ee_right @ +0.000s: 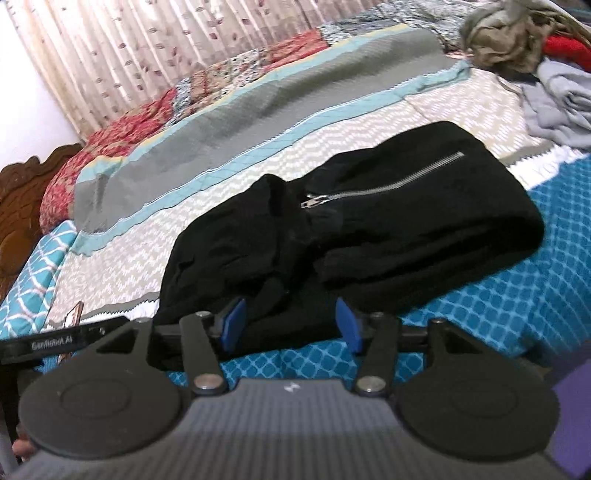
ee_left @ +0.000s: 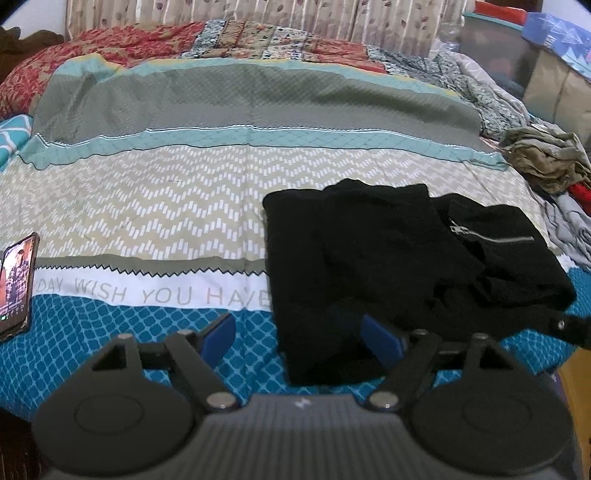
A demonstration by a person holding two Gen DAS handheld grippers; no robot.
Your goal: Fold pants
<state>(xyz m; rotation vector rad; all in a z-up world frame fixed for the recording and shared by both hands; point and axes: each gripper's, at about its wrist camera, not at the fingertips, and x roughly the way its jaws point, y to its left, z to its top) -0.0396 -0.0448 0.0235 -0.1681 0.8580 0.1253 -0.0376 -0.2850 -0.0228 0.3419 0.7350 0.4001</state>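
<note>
Black pants [ee_left: 388, 258] lie folded into a thick bundle on the patterned bedspread [ee_left: 166, 206], with a silver zipper [ee_left: 495, 240] showing on the top layer. My left gripper [ee_left: 301, 339] hovers open at the bundle's near left corner; its right pad [ee_left: 382, 339] stands over the black cloth and its left pad over the blue quilt. In the right wrist view the same pants [ee_right: 369, 229] lie just ahead, zipper [ee_right: 384, 184] up. My right gripper [ee_right: 291, 325] is open at the near edge, with black cloth seen between the pads but not pinched.
A phone [ee_left: 14, 284] with a lit screen lies at the bed's left edge. A heap of loose clothes [ee_left: 546, 162] sits at the right, also visible as clothes [ee_right: 517, 44]. Curtains [ee_left: 258, 14] hang behind the bed. The left gripper's black finger [ee_right: 55, 343] crosses the lower left.
</note>
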